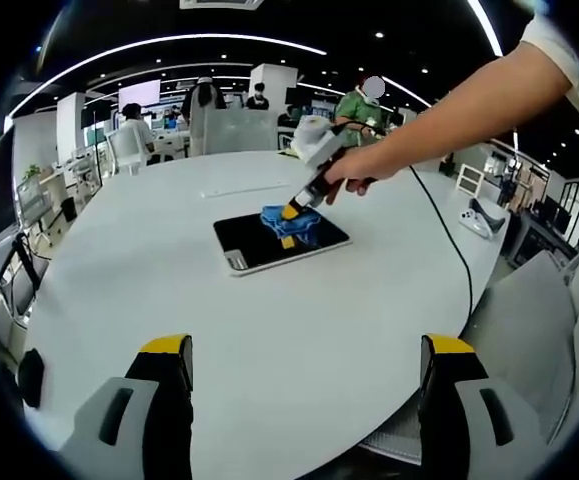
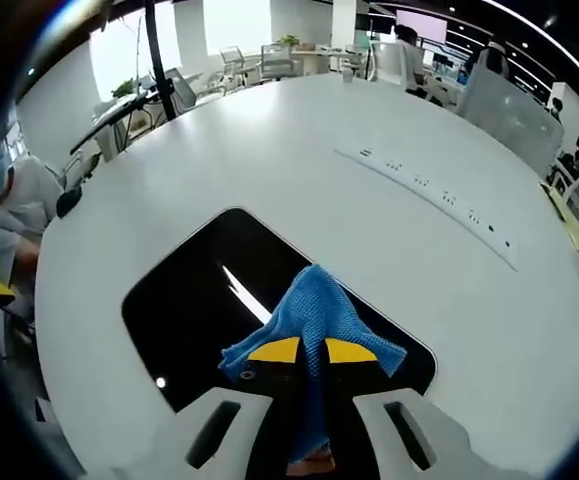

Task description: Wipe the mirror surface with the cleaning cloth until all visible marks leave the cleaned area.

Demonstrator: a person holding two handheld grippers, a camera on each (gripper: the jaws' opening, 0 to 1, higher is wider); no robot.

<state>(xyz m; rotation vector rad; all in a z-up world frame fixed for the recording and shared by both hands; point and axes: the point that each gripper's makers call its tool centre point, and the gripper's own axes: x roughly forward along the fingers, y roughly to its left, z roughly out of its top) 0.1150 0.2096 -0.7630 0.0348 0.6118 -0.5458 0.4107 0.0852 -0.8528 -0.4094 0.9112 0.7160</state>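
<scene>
Mirror lies flat near the middle of a white oval table. It is a rounded-corner rectangle, dark and glossy, with a thin pale rim. In the left gripper view its long axis runs from lower left to upper right; in the right gripper view it runs from upper left down to lower right, and ceiling lights reflect as a bright streak on the glass.

Cleaning cloth is blue, with a knobbly woven texture, bunched into a peaked fold. It rests on the mirror's right-hand part, seen in the left gripper view toward the far short end.

Right gripper: yellow-tipped jaws drawn close together, pinching the cloth between them and pressing it onto the glass. In the left gripper view the same gripper angles down onto the mirror, held by a person's hand.

Left gripper: jaws spread wide, nothing between them, held over bare tabletop well short of the mirror.

A recessed strip with small slots runs across the table beyond the mirror. Chairs and people are visible in the background.
</scene>
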